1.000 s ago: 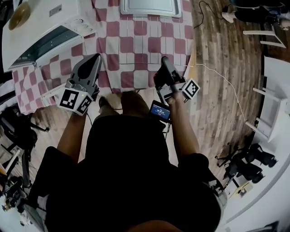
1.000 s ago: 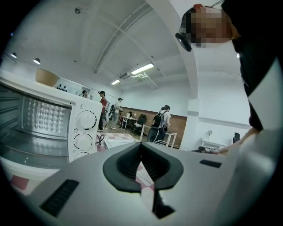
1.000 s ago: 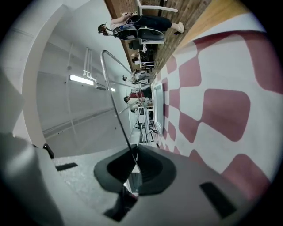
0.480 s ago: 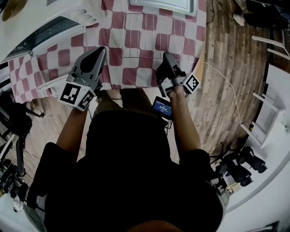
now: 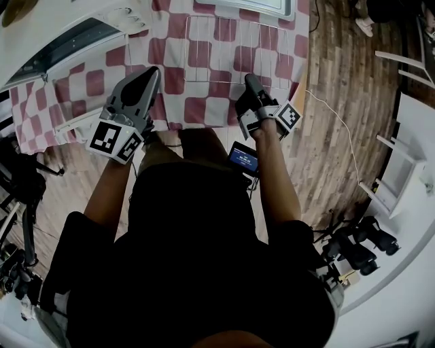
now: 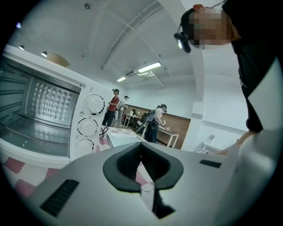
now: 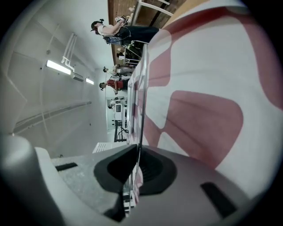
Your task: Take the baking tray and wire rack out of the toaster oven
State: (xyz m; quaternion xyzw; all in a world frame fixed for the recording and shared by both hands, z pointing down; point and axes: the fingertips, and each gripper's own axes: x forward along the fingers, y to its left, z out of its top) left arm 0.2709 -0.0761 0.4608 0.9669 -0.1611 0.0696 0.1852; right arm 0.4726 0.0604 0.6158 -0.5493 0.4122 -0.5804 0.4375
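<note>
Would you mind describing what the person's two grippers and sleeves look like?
The left gripper and right gripper are grey wedge-shaped bodies with dark pads. Each carries a marker cube with black-and-white squares. The person wears a black short-sleeved top.

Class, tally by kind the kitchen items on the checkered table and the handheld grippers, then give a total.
toaster oven: 1
baking tray: 1
wire rack: 1
grippers: 2 (left gripper, right gripper)
Total: 5
</note>
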